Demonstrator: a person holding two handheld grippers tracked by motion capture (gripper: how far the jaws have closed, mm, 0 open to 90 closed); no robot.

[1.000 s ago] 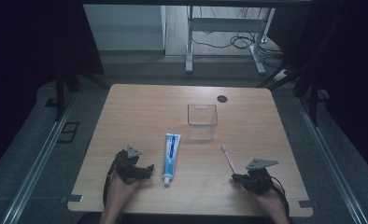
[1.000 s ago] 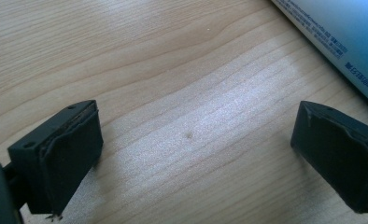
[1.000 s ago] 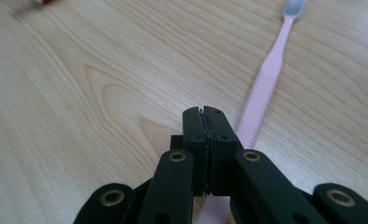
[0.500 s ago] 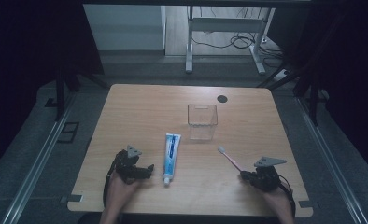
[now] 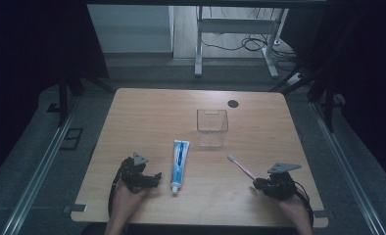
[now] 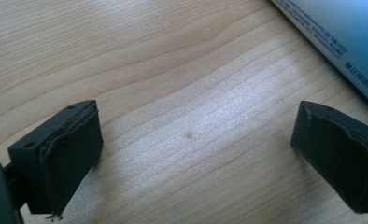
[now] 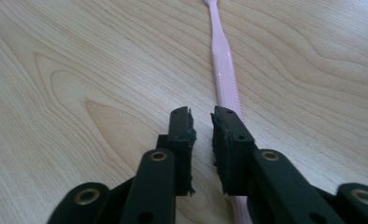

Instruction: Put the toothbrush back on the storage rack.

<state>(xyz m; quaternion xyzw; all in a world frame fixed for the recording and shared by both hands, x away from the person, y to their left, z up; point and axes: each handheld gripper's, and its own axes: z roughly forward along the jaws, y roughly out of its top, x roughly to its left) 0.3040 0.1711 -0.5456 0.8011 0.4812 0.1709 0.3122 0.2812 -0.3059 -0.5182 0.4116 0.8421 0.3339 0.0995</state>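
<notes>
While both hands rest near the surface's [image 5: 147,110] front edge in the high view, the left gripper [image 5: 154,177] sits just left of the toothpaste [image 5: 180,158] and the right gripper [image 5: 256,183] sits at the handle end of the pink toothbrush [image 5: 241,167]. A clear box [image 5: 212,128] stands behind them at mid-surface, with bare wood all round it and a dark disc [image 5: 233,103] near the far edge.

From the left gripper view, the jaws stand wide apart over bare wood, the toothpaste [image 6: 341,37] crossing the upper right corner.

From the right gripper view, the jaws have just been opening and show a narrow gap, nothing between them; the toothbrush [image 7: 225,65] lies flat, running under the right-hand jaw.
</notes>
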